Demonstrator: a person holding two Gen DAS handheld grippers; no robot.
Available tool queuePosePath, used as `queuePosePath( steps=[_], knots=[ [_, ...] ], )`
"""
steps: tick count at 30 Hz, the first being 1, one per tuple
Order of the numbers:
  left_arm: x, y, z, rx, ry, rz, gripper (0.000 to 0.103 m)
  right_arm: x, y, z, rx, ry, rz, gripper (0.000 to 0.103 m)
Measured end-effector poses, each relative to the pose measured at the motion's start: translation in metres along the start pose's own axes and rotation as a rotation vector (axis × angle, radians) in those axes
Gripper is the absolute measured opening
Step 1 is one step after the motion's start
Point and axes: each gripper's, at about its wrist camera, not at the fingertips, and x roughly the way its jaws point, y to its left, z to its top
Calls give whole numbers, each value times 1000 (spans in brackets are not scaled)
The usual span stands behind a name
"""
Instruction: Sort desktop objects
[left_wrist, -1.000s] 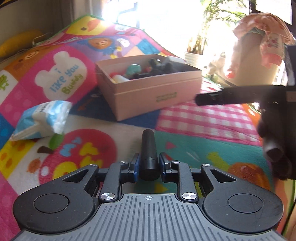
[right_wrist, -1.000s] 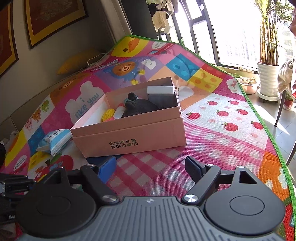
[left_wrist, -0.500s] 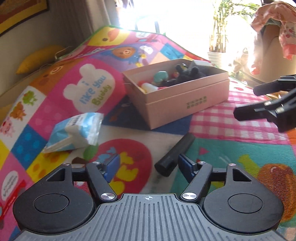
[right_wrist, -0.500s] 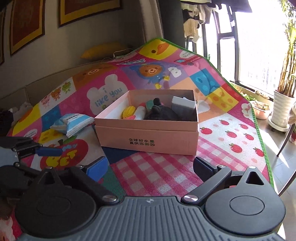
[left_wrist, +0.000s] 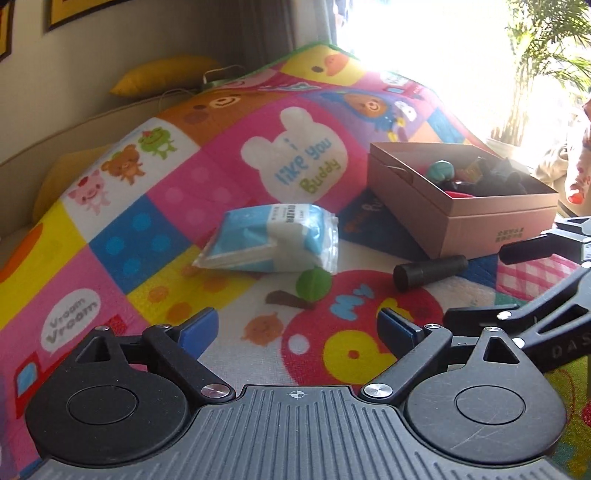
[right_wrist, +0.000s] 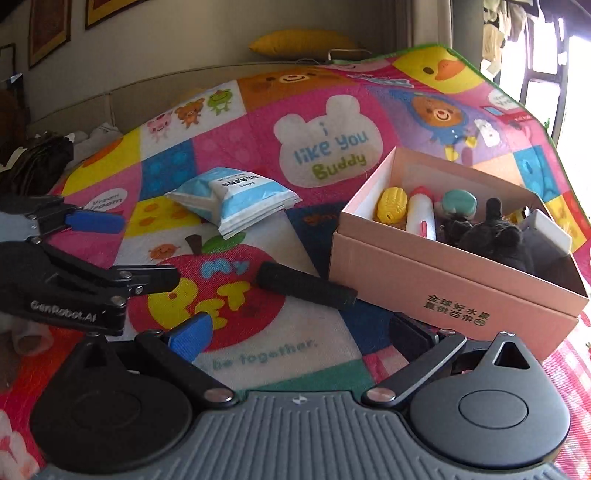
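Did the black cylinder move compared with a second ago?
Yes. A second ago it stood clamped between the left gripper's fingers; now the black cylinder lies loose on the play mat, one end close to the pink box.

Ahead of my left claw a glossy crinkled plastic packet (left_wrist: 271, 240), matt black textured cylinder (left_wrist: 430, 273), matt pink cardboard box (left_wrist: 491, 225), soft woven printed cloth mat (left_wrist: 147, 206) underneath.
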Motion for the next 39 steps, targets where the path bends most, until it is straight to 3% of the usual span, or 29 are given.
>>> queuePosePath(
  steps=[2,10,15,19,22,27,32,37,39],
  knots=[
    [1,8,-1,-25,-8,31,97,12,-1,7,42,19,1,101],
    [-2,47,-1,-167,-31,84,100,44,4,17,223,59,-133,97],
    [3,49,3,-184,-8,50,101,47,9,21,218,48,-167,79],
    [8,32,14,-113,-38,17,102,29,1,9,173,40,-120,75],
    [18,19,31,-63,-80,22,102,2,-11,-10,139,13,-158,75],
    [54,28,71,-134,-97,90,103,-40,-49,-41,220,-22,-241,75],
    [117,43,94,-159,48,67,103,-54,-85,-58,364,-24,-233,75],
    [142,59,84,-319,193,-134,103,-54,-87,-61,370,-49,-186,75],
    [137,51,75,-299,221,-168,103,-54,-88,-61,380,-55,-174,76]
  ],
)
